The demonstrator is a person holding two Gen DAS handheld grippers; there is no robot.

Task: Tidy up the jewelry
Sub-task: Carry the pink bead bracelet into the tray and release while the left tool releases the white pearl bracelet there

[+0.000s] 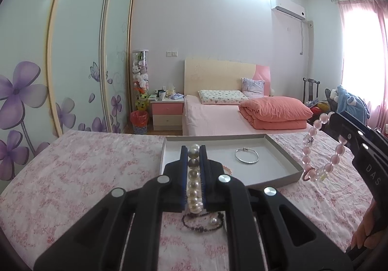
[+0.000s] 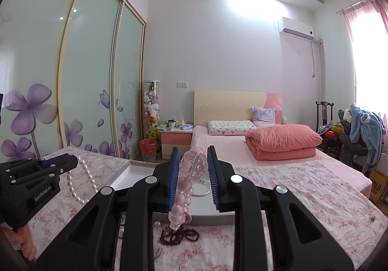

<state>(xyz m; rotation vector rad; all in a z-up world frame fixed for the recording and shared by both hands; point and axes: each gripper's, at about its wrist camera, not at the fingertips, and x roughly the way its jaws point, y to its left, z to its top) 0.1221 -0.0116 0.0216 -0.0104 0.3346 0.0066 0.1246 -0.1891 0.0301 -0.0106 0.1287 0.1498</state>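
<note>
Pearl beads are pinched between the jaws of the left gripper (image 1: 194, 157), which are drawn almost fully together on the pearl strand (image 1: 193, 181); in the right wrist view its loose end is seen hanging clear above the flowered cloth (image 1: 72, 174). On the other side, a pink bead bracelet (image 2: 186, 181) is clamped by the right gripper (image 2: 192, 161), its jaws narrowed onto the beads, with the rest of the loop dangling below. Both pieces are held up off the surface, just short of the shallow white tray (image 1: 286, 149), where a silver bangle (image 1: 246, 155) is already laid flat. A dark bead bracelet (image 1: 203, 222) is left on the cloth, near the tray's front edge, under the grippers.

The step in hand looks to be the carry to the tray. It would be done best if each piece were brought over the rim one at a time, lowered until the hanging part settles on the tray floor, and only then released. Free spots beside the bangle should be chosen, so that nothing is tangled. Swinging is the risk: a slow, level move keeps the dangling loops from catching the tray wall.
</note>
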